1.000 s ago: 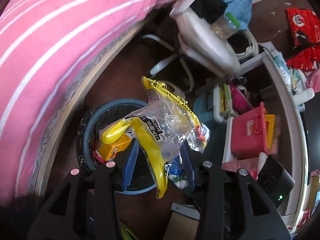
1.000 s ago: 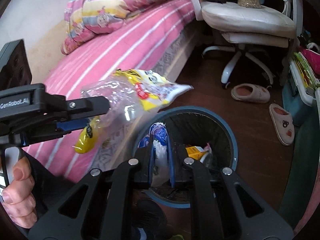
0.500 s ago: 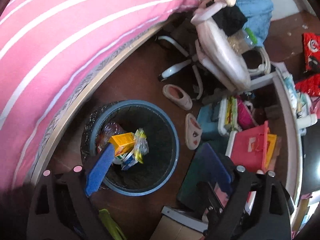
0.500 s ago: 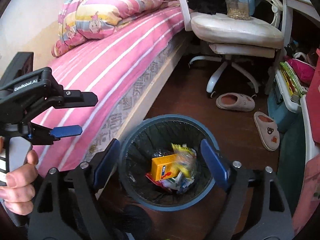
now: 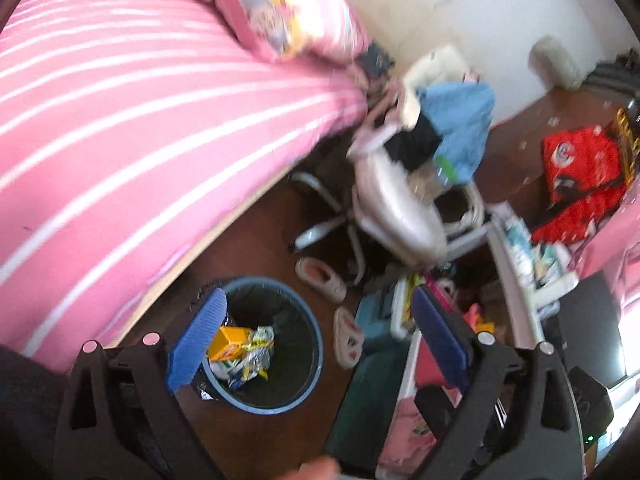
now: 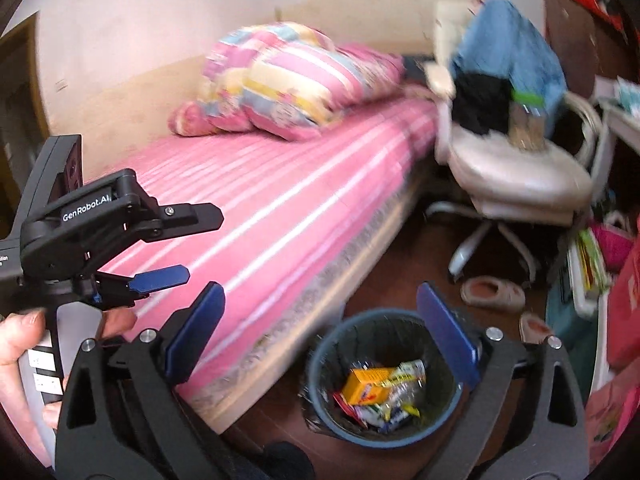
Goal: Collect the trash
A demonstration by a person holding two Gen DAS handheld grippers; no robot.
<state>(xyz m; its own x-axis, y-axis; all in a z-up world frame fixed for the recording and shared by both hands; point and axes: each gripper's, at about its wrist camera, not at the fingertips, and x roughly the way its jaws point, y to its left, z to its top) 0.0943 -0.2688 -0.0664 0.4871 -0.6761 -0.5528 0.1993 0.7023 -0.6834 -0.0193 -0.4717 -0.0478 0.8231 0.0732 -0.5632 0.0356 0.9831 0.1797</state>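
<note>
A round blue bin [image 5: 316, 356] with a black liner stands on the brown floor beside the bed. It holds an orange box [image 5: 226, 342], a yellow-and-clear plastic wrapper [image 5: 254, 356] and other wrappers. In the right wrist view the bin [image 6: 316, 364] sits below, with the orange box [image 6: 366, 386] on top of the trash. My left gripper [image 5: 320, 320] is open and empty, raised above the bin. My right gripper [image 6: 320, 316] is open and empty, also above the bin. The left gripper [image 6: 180, 244] shows open at the left of the right wrist view.
A pink striped bed [image 6: 280, 208] with a folded quilt [image 6: 288, 80] fills the left. A white swivel chair [image 6: 516, 176] with clothes and a jar stands at the back right. Two slippers [image 5: 320, 276] lie on the floor. Shelves and boxes [image 5: 516, 264] crowd the right.
Both grippers opened and dropped their wrappers into the bin. Both have since lifted and pulled back, so the bin looks smaller and lower in each view.
</note>
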